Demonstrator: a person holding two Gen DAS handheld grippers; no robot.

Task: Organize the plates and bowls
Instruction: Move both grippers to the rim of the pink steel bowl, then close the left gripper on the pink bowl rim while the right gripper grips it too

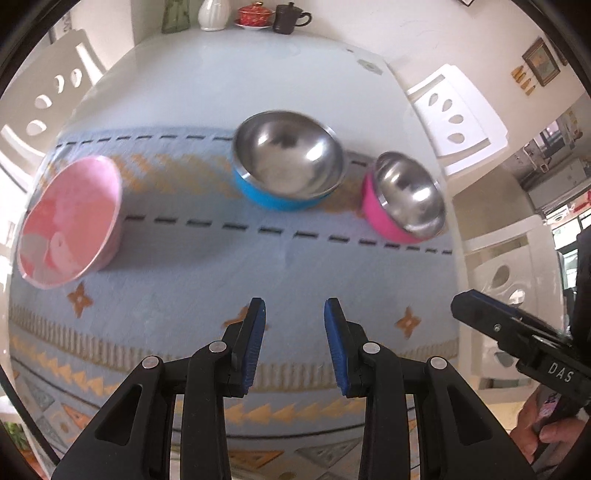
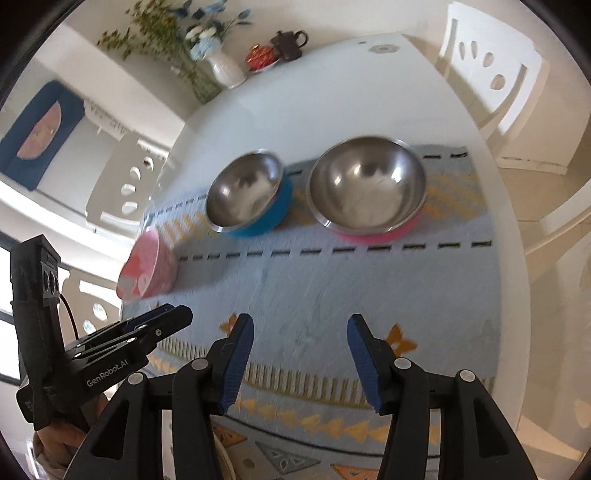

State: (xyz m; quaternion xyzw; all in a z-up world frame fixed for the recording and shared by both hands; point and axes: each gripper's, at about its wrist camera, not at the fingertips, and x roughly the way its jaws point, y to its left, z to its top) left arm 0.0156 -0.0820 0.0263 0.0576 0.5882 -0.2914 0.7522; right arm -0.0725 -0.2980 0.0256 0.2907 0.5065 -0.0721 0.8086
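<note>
Three bowls stand on a light blue patterned cloth (image 1: pixel 207 266). A pale pink bowl (image 1: pixel 70 221) is at the left, a steel bowl with a blue outside (image 1: pixel 286 158) in the middle, a steel bowl with a pink outside (image 1: pixel 404 197) at the right. My left gripper (image 1: pixel 294 310) is open and empty, held above the cloth short of the blue bowl. My right gripper (image 2: pixel 301 325) is open and empty, short of the pink steel bowl (image 2: pixel 367 188). The blue bowl (image 2: pixel 245 194) and pale pink bowl (image 2: pixel 147 264) also show in the right wrist view.
A white vase (image 1: pixel 212 14), a red lidded cup on a saucer (image 1: pixel 255 14) and a dark mug (image 1: pixel 288 18) stand at the white table's far edge. White chairs (image 1: pixel 458 114) stand around the table. The right gripper's body (image 1: pixel 517 339) shows at the right.
</note>
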